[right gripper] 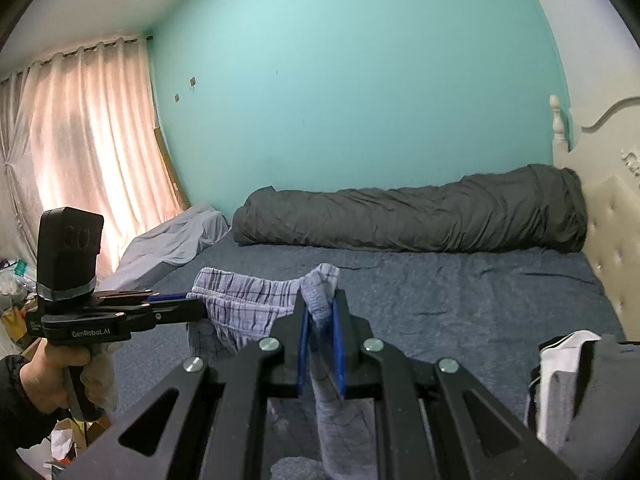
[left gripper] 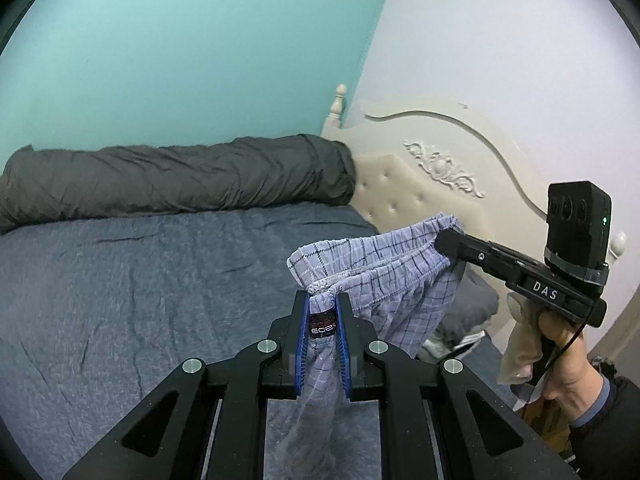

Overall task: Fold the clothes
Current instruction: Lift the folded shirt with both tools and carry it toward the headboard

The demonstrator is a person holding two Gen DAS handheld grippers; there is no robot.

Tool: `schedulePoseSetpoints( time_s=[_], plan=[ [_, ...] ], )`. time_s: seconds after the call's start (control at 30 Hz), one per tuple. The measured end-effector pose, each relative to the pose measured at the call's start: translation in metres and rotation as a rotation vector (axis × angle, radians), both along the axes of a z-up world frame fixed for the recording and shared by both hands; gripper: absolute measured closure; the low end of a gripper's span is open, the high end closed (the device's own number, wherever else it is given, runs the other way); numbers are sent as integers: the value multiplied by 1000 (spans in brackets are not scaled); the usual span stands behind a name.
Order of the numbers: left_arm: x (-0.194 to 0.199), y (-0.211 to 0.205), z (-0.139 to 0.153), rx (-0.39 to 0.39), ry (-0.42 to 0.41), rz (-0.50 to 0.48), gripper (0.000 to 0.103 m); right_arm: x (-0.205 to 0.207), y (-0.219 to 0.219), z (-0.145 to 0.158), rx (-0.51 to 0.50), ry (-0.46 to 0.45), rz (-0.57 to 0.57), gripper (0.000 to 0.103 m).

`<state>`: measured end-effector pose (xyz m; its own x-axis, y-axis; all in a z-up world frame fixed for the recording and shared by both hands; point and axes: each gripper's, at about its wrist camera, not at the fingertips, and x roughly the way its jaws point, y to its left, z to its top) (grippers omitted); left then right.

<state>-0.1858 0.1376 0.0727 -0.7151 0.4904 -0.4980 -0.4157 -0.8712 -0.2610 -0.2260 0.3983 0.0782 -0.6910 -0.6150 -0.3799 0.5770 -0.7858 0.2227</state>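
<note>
A pair of light blue plaid shorts (left gripper: 384,272) hangs in the air above the bed, held by its elastic waistband between both grippers. My left gripper (left gripper: 323,300) is shut on one end of the waistband, next to a dark label. My right gripper (right gripper: 320,300) is shut on the other end; it also shows at the right of the left wrist view (left gripper: 448,244). The left gripper shows in the right wrist view (right gripper: 196,306). The shorts (right gripper: 244,304) sag between them, and the legs hang down out of sight.
The bed has a blue-grey sheet (left gripper: 120,288). A rolled dark grey duvet (left gripper: 176,176) lies along the turquoise wall. A cream headboard (left gripper: 432,176) stands at the right. A pile of dark and white clothes (right gripper: 576,380) lies at the right bed edge. Curtains (right gripper: 80,136) hang left.
</note>
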Motion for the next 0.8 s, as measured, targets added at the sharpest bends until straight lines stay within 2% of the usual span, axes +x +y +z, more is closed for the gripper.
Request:
schedulePoseSetpoints(
  time_s=[0.43,0.8],
  plan=[
    [40,61,40,-12,49,-78,89,66,48,46,28,70,-66,93],
    [52,147,58,-14,59,-195,89,101,121,62,54,73,-159,93]
  ],
)
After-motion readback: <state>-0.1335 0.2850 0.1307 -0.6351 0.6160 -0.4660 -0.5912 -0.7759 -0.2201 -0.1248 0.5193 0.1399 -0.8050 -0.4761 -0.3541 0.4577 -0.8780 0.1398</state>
